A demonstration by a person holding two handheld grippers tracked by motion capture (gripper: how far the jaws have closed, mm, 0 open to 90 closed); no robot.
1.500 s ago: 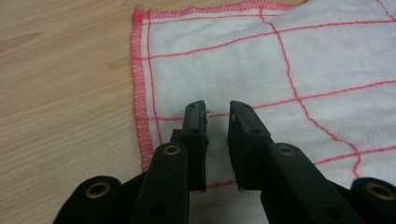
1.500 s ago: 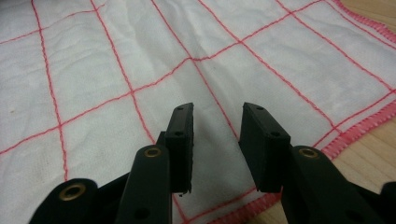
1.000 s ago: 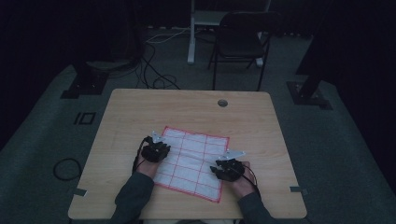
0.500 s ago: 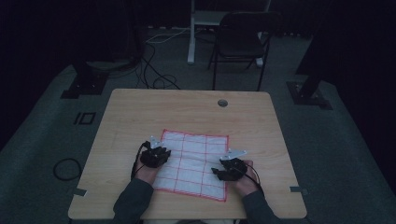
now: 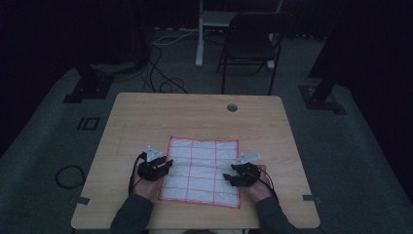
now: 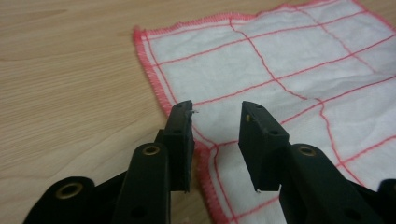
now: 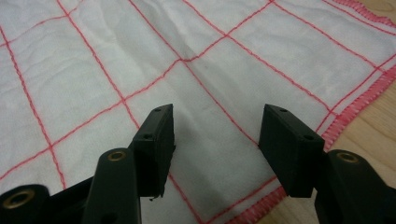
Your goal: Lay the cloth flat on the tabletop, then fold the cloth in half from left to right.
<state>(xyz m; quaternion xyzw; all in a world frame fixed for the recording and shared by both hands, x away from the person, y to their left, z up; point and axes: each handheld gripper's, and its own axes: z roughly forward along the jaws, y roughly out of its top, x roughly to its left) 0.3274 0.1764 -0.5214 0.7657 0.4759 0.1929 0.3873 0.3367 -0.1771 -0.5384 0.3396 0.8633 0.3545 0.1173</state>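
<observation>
Your left gripper (image 6: 216, 140) has its jaws apart with nothing pinched between them; they've just been opening, and the hemmed left edge of the cloth (image 6: 289, 70) runs under the gap without either pad pressing on it. Your right gripper (image 7: 215, 144) stands wider, jaws parted, also just opened up, and the cloth below it lies loose between the pads, ungripped. In the high view your left gripper (image 5: 155, 168) sits at the cloth's left edge, about mid-height, and your right gripper (image 5: 242, 174) at the right edge, slightly nearer you. The cloth (image 5: 202, 168) is white with a red grid and red stitched hem, spread flat and open on the wooden table (image 5: 195, 117), on your side of centre. A few soft creases show in the weave. A dark chair (image 5: 253, 44) stands beyond the far edge
</observation>
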